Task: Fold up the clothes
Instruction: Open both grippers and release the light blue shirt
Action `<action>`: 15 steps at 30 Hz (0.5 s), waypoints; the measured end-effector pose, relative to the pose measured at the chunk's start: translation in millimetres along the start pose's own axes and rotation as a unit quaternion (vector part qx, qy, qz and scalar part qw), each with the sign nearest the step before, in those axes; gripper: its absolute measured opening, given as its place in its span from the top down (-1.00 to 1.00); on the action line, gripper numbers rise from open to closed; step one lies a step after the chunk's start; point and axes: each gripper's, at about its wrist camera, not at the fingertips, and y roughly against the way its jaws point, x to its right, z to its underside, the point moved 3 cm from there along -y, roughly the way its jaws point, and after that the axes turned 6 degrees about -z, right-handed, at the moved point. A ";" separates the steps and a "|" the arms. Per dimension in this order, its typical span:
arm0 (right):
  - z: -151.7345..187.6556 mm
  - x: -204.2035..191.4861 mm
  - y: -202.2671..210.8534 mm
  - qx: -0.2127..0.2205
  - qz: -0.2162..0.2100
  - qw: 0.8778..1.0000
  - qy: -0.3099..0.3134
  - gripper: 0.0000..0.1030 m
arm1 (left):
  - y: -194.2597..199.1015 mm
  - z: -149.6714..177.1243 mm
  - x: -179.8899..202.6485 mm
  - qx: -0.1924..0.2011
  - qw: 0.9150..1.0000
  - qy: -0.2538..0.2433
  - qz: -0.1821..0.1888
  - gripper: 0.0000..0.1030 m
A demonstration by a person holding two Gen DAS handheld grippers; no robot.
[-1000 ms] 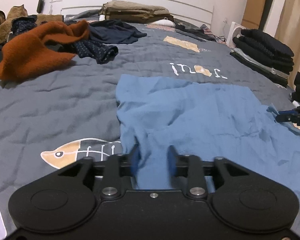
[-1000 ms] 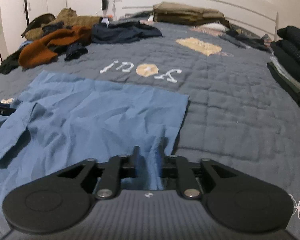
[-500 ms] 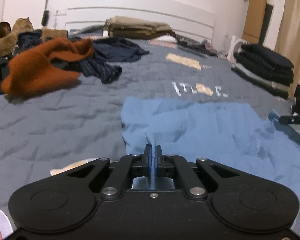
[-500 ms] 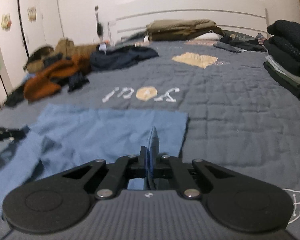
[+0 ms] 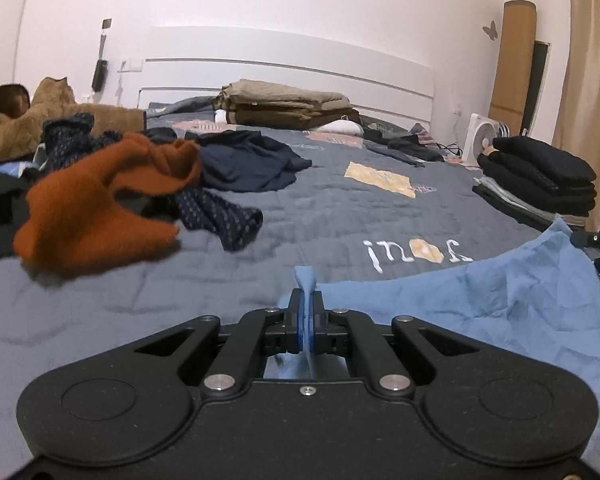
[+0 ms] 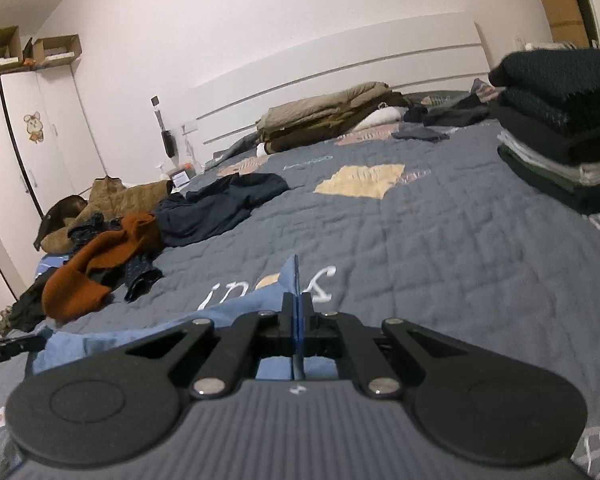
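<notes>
- Left wrist view: left tool (image 5: 307, 312) clamped on near edge of blue garment (image 5: 500, 304), pinch of cloth poking up between the closed fingers.
- Changed from a second ago: fingers then spread over flat cloth, now shut; camera pitched up, more wall and headboard (image 5: 288, 64) in frame.
- Blue garment now hanging as a raised sheet off to the right, far corner held by right tool (image 5: 596, 236) at frame edge; bottom hem not visible, contact with bed (image 5: 320, 208) cannot tell.
- Meaning, as a judgement: grasp done on both corners, lift under way, fold-over toward far hem likely next.
- Open room: bare quilt ahead around the lettering; orange sweater (image 5: 100, 208) and patterned dark cloth (image 5: 220, 216) well left; black folded stack (image 5: 540, 176) near right edge, close to right tool.
- Right wrist view: right tool (image 6: 298, 320) closed tight on other corner of blue garment (image 6: 140, 332), cloth tip sticking up past the fingers.
- Same change: half-open over flat cloth a second ago, now shut and raised.
- Garment sags left toward left tool (image 6: 8, 348) at frame edge.
- Room: wide bare quilt ahead and right; folded stack (image 6: 560, 140) far right, navy garment (image 6: 220, 208) and orange sweater (image 6: 96, 268) left, all apart from the blue cloth.
</notes>
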 end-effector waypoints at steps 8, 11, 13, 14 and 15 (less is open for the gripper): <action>-9.6 29.5 -46.6 -0.015 0.042 0.999 -0.017 1.00 | -54.9 -6.8 0.3 -0.025 0.999 -0.024 -0.024 0.96; 2.9 34.0 -51.6 -0.024 0.041 0.999 -0.022 0.99 | -68.4 4.5 -3.0 -0.052 0.998 -0.022 -0.036 0.94; 9.2 31.0 -45.9 -0.022 0.037 0.999 -0.024 0.94 | -68.5 10.7 -8.3 -0.069 0.997 -0.009 -0.043 0.89; 11.7 28.6 -41.0 -0.022 0.035 0.999 -0.025 0.93 | -63.6 11.3 -11.3 -0.068 0.997 -0.002 -0.048 0.80; 14.1 26.1 -35.3 -0.025 0.034 0.999 -0.025 0.93 | -58.7 11.9 -14.4 -0.067 0.996 0.004 -0.053 0.73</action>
